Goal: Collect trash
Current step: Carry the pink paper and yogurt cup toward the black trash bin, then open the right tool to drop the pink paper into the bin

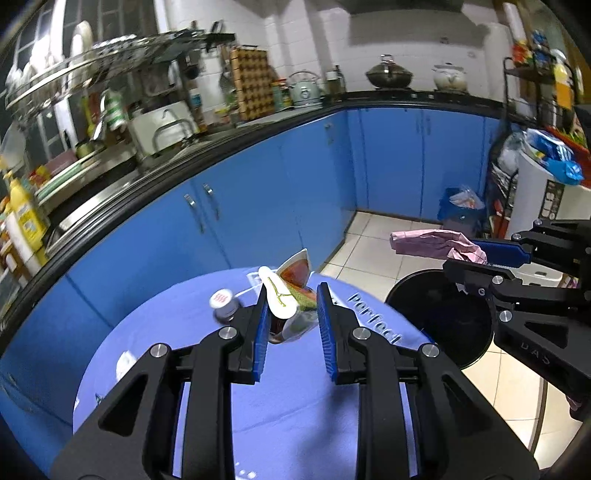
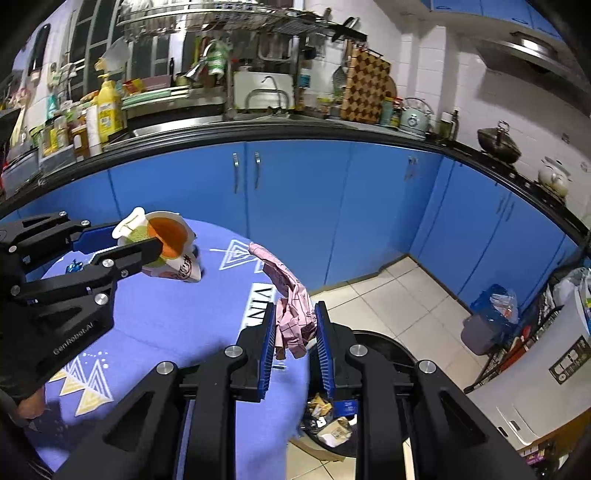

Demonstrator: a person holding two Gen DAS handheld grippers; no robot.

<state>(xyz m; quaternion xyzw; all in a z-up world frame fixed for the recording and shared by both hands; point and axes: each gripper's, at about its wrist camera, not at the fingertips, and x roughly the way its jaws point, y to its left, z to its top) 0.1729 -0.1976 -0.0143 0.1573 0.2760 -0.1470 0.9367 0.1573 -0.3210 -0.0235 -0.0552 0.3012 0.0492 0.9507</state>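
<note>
Our left gripper (image 1: 291, 325) clamps a crushed paper cup (image 1: 286, 301); our right gripper (image 2: 295, 338) pinches a pink wrapper (image 2: 291, 314); only the right view reveals trash inside the black bin (image 2: 373, 343).

Each hand-held gripper (image 1: 291, 328) (image 2: 295, 339): matte blk linkage frame w/ silver round screw heads, blue ribbed finger pads (image 1: 263, 332), white "GenRobot.AI" lettering.

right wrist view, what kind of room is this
Most likely a home kitchen: blue cabinets run under a dark countertop, a sink faucet sits below a dish rack, and a lidded wok sits further along.
</note>
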